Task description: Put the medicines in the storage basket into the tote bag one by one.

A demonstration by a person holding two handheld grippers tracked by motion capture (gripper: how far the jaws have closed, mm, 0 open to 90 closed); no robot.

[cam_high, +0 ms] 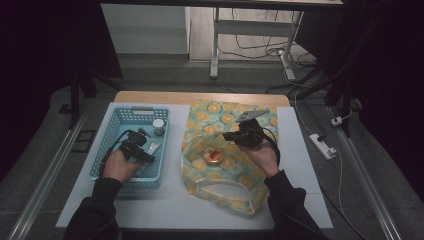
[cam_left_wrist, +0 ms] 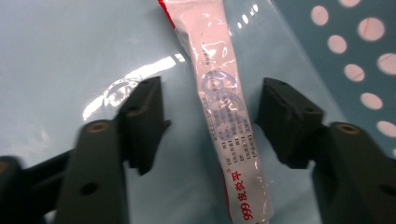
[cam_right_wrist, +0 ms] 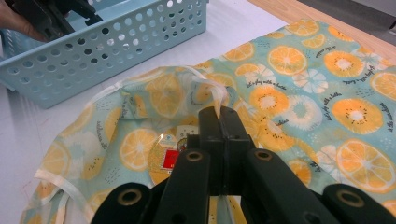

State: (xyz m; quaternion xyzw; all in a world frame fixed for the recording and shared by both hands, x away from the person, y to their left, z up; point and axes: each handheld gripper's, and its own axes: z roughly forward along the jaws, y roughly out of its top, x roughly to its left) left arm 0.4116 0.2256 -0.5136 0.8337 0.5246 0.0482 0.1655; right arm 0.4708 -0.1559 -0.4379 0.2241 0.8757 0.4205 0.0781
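In the basket [cam_high: 111, 131], the tube [cam_left_wrist: 224, 116] has free room on both sides; a small jar [cam_high: 158, 126] crowds the far corner. Bare bench [cam_high: 175, 150] separates basket and bag [cam_high: 225, 175].

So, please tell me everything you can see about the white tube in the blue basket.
The tube is a soft white ointment tube with a red end, grey and red print and the number 999. It lies flat on the glossy floor of the blue basket, between the open jaws of the left gripper, which do not touch it.
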